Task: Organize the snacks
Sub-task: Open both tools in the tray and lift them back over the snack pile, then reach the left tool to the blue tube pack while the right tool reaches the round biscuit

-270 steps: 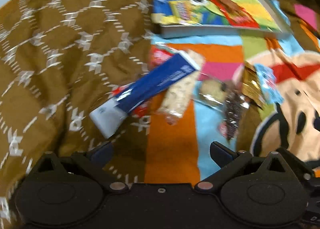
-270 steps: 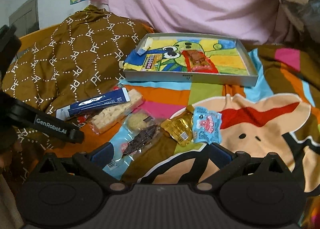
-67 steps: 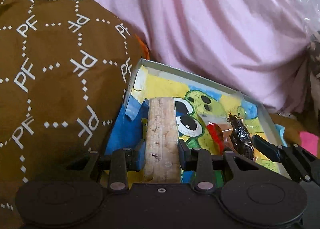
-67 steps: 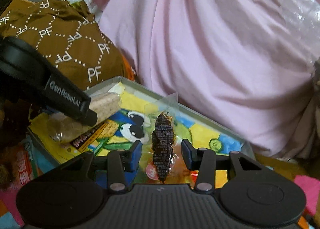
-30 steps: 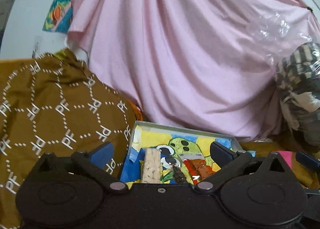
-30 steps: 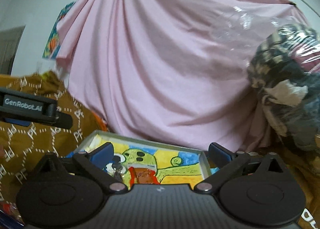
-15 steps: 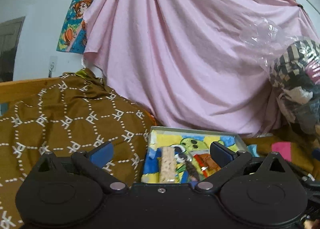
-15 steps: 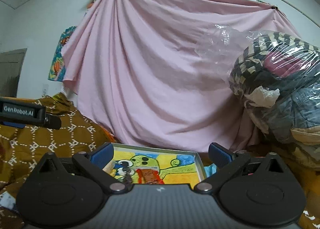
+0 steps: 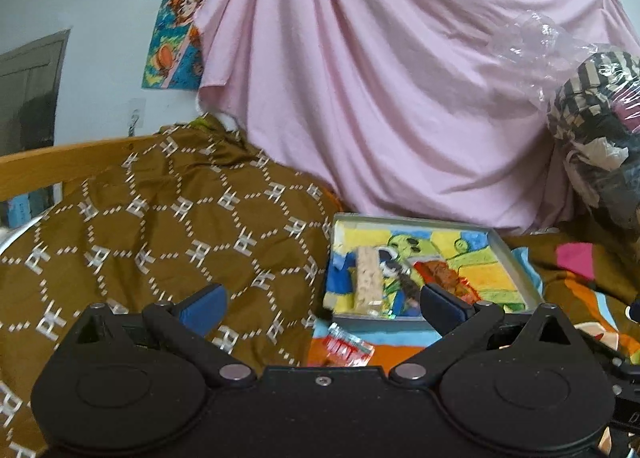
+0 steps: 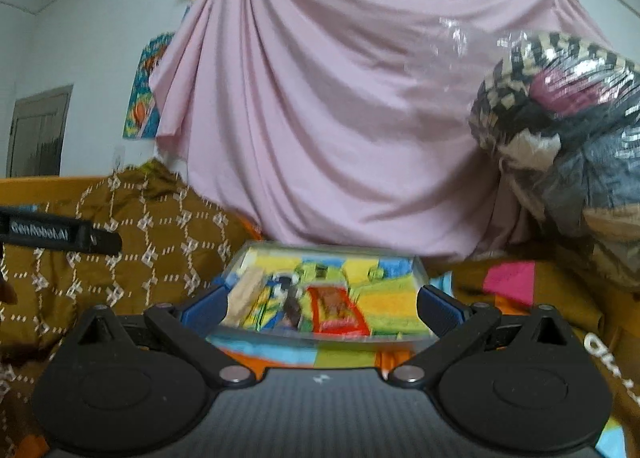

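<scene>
A shallow grey tray (image 9: 505,250) with a bright cartoon lining lies on the bed; it also shows in the right wrist view (image 10: 421,270). In it lie a pale cereal bar (image 9: 369,276), a dark wrapped snack (image 9: 405,278) and a red packet (image 9: 442,276). A red-and-clear packet (image 9: 347,350) lies on the blanket just in front of the tray. My left gripper (image 9: 322,306) is open and empty, back from the tray. My right gripper (image 10: 322,304) is open and empty, facing the tray; this view is blurred.
A brown patterned quilt (image 9: 160,225) is heaped at the left. A pink sheet (image 9: 400,97) hangs behind the tray. A plastic-wrapped bundle of clothes (image 10: 560,129) sits at the right. The colourful blanket (image 9: 576,282) covers the bed.
Both grippers have let go of their snacks in the tray, opened, and pulled back and up. The cereal bar and dark snack now lie in the tray.
</scene>
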The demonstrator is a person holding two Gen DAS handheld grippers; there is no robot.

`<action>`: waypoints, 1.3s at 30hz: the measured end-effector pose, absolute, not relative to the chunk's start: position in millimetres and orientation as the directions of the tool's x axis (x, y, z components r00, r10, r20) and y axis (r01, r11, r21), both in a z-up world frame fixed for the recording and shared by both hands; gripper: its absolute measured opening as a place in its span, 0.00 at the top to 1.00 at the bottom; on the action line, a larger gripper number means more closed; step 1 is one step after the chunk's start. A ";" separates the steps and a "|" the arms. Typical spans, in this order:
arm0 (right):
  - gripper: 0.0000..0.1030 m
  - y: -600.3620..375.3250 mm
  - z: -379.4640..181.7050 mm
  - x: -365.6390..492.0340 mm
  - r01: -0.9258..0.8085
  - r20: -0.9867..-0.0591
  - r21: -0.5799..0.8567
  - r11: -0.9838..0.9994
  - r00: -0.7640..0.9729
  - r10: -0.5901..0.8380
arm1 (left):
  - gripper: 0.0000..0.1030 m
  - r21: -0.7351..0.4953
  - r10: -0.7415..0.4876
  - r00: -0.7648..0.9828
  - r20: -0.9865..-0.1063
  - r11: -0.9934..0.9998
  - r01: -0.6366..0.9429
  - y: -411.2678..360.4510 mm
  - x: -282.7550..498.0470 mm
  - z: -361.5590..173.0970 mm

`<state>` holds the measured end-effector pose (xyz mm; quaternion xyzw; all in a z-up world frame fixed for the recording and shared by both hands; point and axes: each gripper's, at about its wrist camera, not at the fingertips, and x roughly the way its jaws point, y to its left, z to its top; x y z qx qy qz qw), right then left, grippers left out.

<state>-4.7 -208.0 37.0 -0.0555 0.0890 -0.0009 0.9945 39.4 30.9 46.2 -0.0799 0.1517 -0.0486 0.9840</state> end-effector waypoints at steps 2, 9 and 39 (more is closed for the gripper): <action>0.00 -207.0 33.1 -7.2 -0.013 -0.211 -0.102 0.995 0.978 -0.009 | 0.01 -0.182 -0.118 0.943 -0.312 0.981 0.063 35.1 33.9 43.1; 0.00 -204.7 20.6 -16.7 -0.046 -0.320 -0.039 0.998 0.947 0.031 | 0.01 -0.171 -0.099 0.922 -0.374 0.985 0.036 42.0 20.4 36.5; 0.00 -187.2 -22.1 3.4 -0.125 -0.625 0.008 0.992 0.774 0.103 | 0.01 -0.048 -0.106 0.664 -0.740 0.993 0.105 41.3 72.4 -5.4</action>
